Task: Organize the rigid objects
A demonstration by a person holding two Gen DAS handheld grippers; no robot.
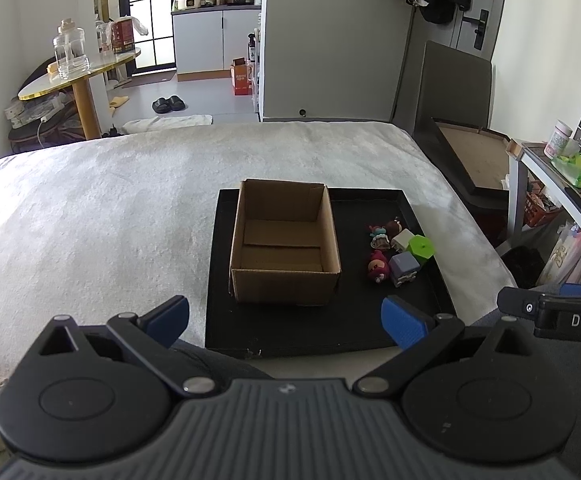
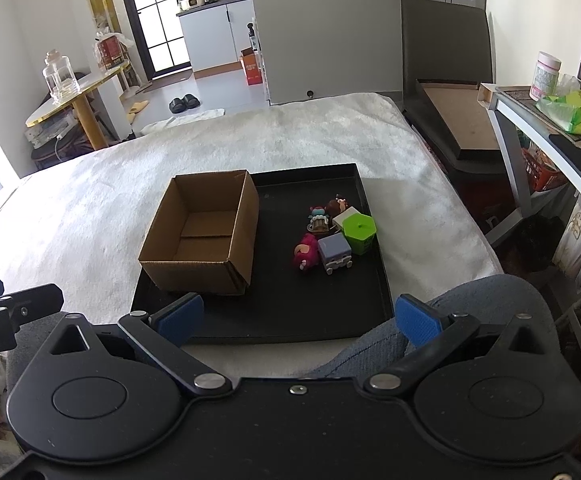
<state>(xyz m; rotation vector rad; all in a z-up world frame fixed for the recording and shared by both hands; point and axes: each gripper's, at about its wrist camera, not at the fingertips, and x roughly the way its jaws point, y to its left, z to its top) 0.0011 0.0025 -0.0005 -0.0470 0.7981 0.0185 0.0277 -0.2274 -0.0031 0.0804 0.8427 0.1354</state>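
Note:
A black tray lies on a white blanket. On its left part stands an open, empty cardboard box. To the box's right sits a cluster of small toys: a green hexagonal block, a grey-blue cube figure, a pink plush-like figure, a cream cube and two small dolls. My left gripper hovers open before the tray's near edge. My right gripper is open too, nothing between its fingers.
The white blanket covers a bed around the tray. A person's trouser-clad knee rises near the tray's front right corner. A desk with a green bag and a jar stands at the right. A round table is far left.

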